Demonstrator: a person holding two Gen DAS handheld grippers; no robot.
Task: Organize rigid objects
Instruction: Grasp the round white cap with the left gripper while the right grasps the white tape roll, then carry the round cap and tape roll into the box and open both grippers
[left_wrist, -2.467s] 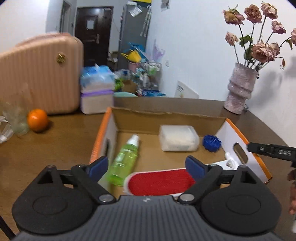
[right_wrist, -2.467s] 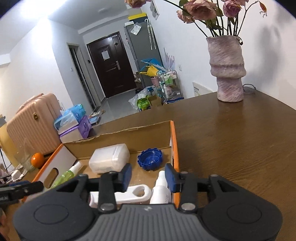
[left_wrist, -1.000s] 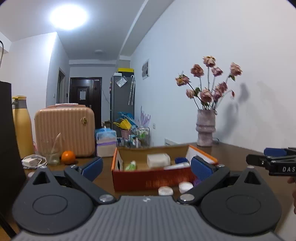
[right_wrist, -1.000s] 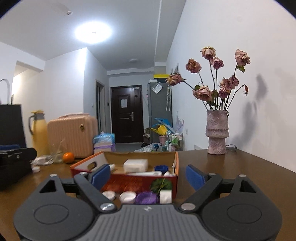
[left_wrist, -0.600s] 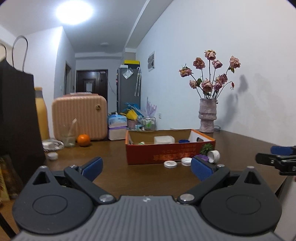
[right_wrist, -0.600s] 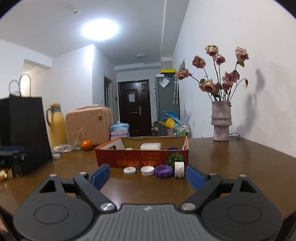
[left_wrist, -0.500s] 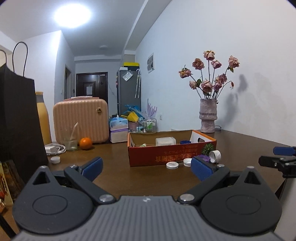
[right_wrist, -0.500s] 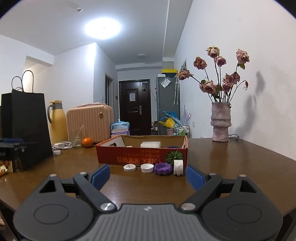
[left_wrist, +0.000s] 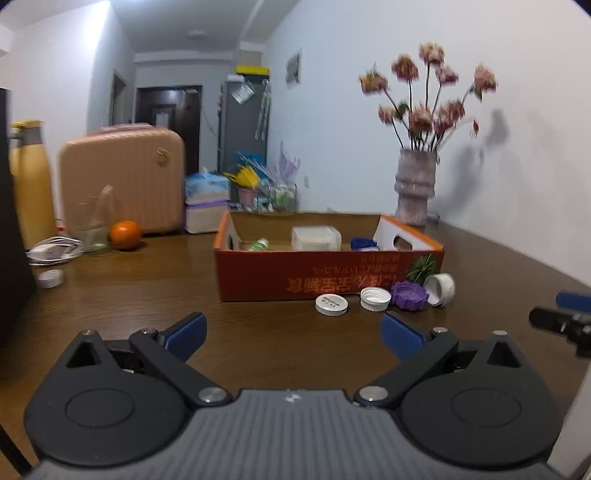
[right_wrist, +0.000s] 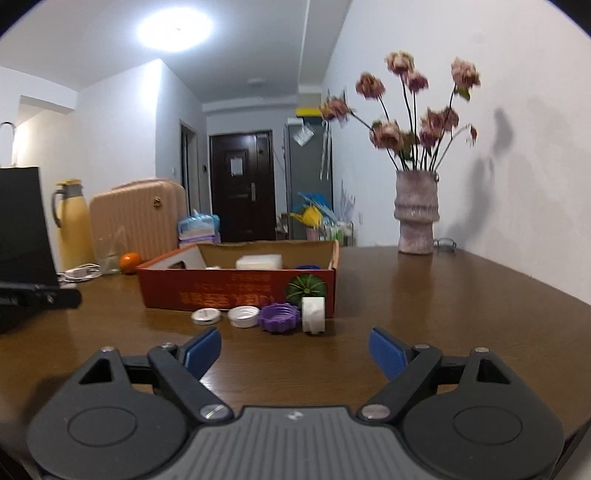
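Observation:
An orange cardboard box (left_wrist: 295, 280) (right_wrist: 221, 291) stands on the brown table (left_wrist: 147, 295). It holds a green bottle (left_wrist: 257, 244), a white container (left_wrist: 314, 238) and a blue cap (left_wrist: 362, 243). In front of the box lie a flat white lid (left_wrist: 331, 305) (right_wrist: 205, 315), a white cap (left_wrist: 375, 298) (right_wrist: 243, 316), a purple cap (left_wrist: 410, 291) (right_wrist: 279, 317) and a tipped white cap (left_wrist: 439, 289) (right_wrist: 313, 314). My left gripper (left_wrist: 293, 332) and my right gripper (right_wrist: 295, 349) are both open and empty, a little short of the caps.
A vase of dried roses (left_wrist: 415, 192) (right_wrist: 415, 218) stands at the back right. An orange (left_wrist: 125, 234), a glass (left_wrist: 94, 221), a yellow flask (left_wrist: 31, 184), a pink suitcase (left_wrist: 125, 181), a white cable and a small cap (left_wrist: 50, 277) are at the left.
Both grippers pulled back from over the box to low over the table, facing its front. In the last half second both views tilted down and came a little closer to the caps.

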